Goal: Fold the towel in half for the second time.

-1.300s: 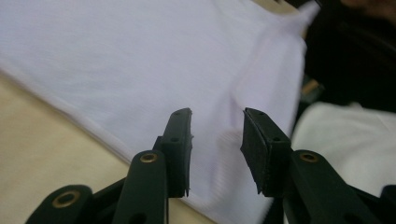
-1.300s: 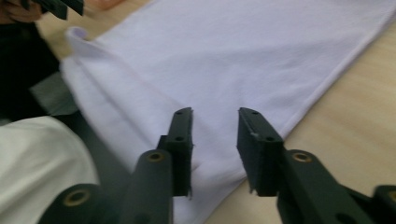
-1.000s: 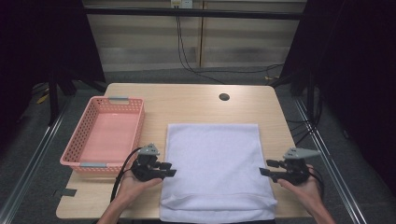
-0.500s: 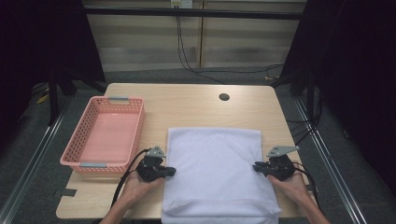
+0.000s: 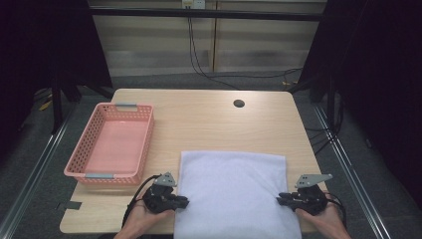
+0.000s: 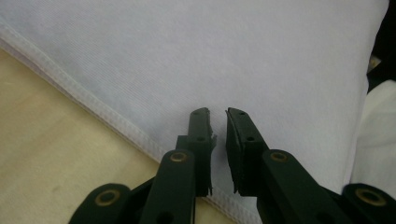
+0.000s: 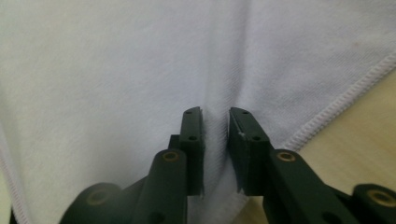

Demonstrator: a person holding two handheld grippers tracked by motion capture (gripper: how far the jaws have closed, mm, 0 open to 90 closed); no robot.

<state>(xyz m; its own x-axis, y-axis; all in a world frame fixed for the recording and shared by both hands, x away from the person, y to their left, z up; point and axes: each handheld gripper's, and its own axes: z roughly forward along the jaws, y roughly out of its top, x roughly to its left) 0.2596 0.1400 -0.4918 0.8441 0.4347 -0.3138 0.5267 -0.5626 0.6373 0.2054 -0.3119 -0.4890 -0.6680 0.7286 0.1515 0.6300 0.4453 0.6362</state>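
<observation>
White towel (image 5: 234,191) (folded), left gripper (image 5: 182,201) pinching its left edge, right gripper (image 5: 282,198) pinching its right edge.

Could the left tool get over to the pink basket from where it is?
Probably yes. The left tool sits at the towel's left edge, and the pink basket stands close by on that side, with bare table between.

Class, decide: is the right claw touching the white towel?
Touching. In the right gripper view the right claw has a raised fold of the white towel pinched between its jaws.
</observation>
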